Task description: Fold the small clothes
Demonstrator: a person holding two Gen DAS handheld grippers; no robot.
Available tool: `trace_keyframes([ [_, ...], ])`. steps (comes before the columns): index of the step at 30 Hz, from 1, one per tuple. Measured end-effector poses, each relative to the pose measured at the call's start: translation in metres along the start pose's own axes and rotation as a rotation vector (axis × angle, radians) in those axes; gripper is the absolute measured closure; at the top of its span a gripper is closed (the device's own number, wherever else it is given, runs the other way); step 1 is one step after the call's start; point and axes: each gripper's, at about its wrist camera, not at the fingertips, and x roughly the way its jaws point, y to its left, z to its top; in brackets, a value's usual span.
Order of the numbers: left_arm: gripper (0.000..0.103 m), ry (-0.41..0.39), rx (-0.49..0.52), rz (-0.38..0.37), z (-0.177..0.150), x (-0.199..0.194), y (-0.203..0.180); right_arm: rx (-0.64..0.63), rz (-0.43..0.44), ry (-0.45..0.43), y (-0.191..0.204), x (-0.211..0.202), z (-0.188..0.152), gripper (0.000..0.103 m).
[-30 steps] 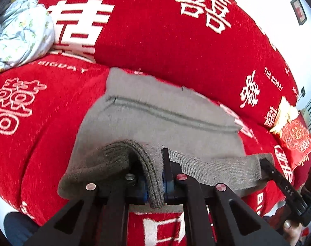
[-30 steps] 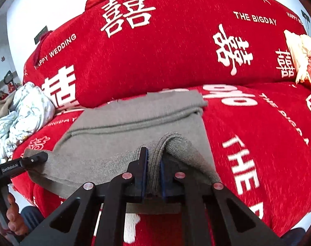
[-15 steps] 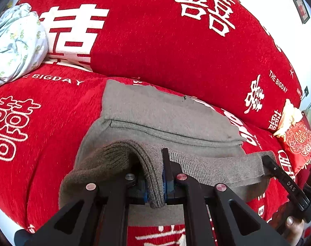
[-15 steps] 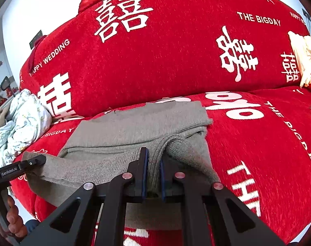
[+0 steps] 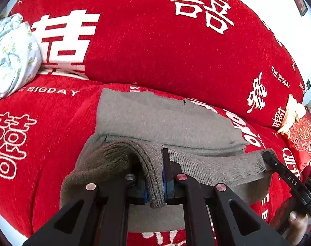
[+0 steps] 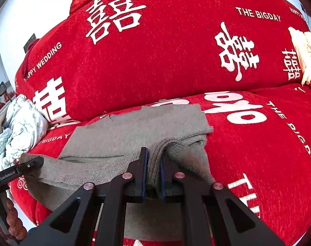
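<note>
Red sofa cover [image 5: 134, 65] is bearing grey knit garment [image 5: 165, 123] | left gripper [image 5: 155, 184] and right gripper [image 6: 153, 174] are pinching its near hem | likely soft, light, floppy; corners are seeming the best hold.
</note>
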Motion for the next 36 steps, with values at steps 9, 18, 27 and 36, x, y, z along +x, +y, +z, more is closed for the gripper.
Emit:
trace_keyframes([
  [9,0.093,-0.001,0.024,0.005,0.011,0.006,-0.009,0.0,-0.006,0.003,-0.008,0.007,0.013,0.095],
  [18,0.093,0.002,0.033,0.013,0.017,0.01,-0.012,0.01,0.02,0.021,-0.009,0.013,0.017,0.098],
  [27,0.093,-0.021,0.036,0.005,0.029,0.007,-0.015,0.034,0.028,0.009,-0.013,0.012,0.028,0.098],
  [36,0.093,-0.046,0.044,0.002,0.047,0.005,-0.02,0.038,0.039,-0.025,-0.015,0.011,0.05,0.098],
])
